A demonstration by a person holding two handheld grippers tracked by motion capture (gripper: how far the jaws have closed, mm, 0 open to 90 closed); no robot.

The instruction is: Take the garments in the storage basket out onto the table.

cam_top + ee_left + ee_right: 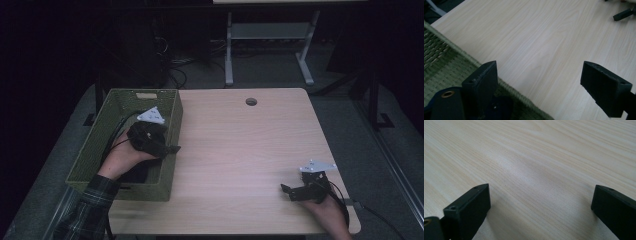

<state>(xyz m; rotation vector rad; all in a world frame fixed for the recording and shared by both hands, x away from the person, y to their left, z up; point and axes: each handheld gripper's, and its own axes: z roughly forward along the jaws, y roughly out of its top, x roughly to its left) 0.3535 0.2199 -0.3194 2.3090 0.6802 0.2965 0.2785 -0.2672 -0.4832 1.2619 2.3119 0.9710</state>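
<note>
My left gripper (171, 148) hangs over the right rim of a green woven basket (90, 150) at the table's left side. In the left gripper view its jaws (540, 75) stand wide open with nothing between them, one over the basket's rim (461, 53) and one over the bare wood. My right gripper (289, 191) rests low at the table's front right, pointing left. Its jaws (539, 195) are also wide open, just above the wood with nothing between them. A dark shape (136, 172) lies in the basket under the left hand; what it is I cannot tell.
The light wooden table (240, 145) has a round cable hole (251, 101) near its far edge. A jaw of the right gripper (622, 14) shows far off in the left gripper view. Beyond the table stand a metal desk frame (270, 35) and cables on the dark floor.
</note>
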